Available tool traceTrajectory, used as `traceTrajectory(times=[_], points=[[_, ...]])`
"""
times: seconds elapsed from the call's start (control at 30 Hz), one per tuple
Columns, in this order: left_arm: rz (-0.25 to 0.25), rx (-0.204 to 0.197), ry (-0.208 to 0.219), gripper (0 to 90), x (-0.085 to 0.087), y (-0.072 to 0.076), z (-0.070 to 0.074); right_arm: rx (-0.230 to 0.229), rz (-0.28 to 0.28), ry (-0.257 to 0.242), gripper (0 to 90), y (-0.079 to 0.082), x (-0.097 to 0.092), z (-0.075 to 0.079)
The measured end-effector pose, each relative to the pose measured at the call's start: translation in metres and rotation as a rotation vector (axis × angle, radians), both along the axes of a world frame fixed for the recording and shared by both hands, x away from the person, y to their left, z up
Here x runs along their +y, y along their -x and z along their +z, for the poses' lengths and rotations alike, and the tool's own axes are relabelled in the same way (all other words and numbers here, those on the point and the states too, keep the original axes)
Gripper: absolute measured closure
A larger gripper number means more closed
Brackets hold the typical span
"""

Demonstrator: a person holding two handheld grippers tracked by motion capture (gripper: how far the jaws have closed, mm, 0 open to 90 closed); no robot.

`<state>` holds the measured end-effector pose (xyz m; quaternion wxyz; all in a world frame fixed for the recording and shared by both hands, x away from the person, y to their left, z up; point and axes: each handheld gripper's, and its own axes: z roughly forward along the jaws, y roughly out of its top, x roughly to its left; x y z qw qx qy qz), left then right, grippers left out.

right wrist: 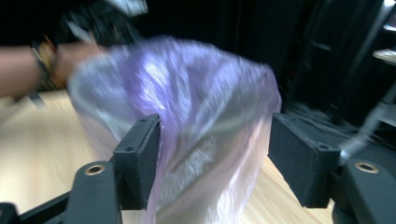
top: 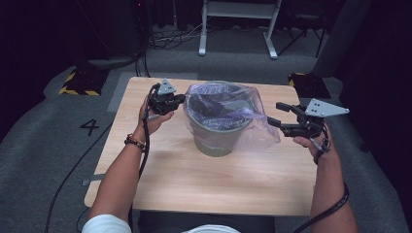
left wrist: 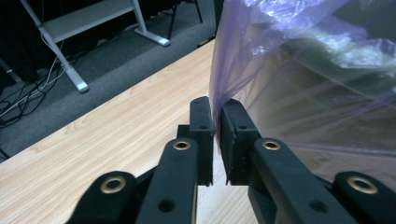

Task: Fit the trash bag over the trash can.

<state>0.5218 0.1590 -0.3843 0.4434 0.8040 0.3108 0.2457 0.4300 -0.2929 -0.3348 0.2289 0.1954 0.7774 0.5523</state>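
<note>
Purple bag pinched in left claw.

Left gripper, at ten o'clock, jaws pinched together, pointing toward three o'clock. Right gripper, at three o'clock, jaws spread wide, pointing toward nine o'clock.

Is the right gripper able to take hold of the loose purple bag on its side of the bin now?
Probably yes. The right gripper is open, its fingers already stand on both sides of the purple bag, and nothing lies between.
</note>
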Motion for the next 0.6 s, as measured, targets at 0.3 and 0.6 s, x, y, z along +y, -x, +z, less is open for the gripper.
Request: traceTrajectory(times=[0.3,0.6], points=[[0.001,0.02,-0.064,88.4,-0.01,-0.006,-0.007,0.092,-0.165,0.1,34.3,-0.009,-0.018,-0.035],[-0.019,0.022,-0.056,86.2,-0.022,-0.01,-0.008,0.065,-0.165,-0.085,29.7,-0.038,0.018,0.007]])
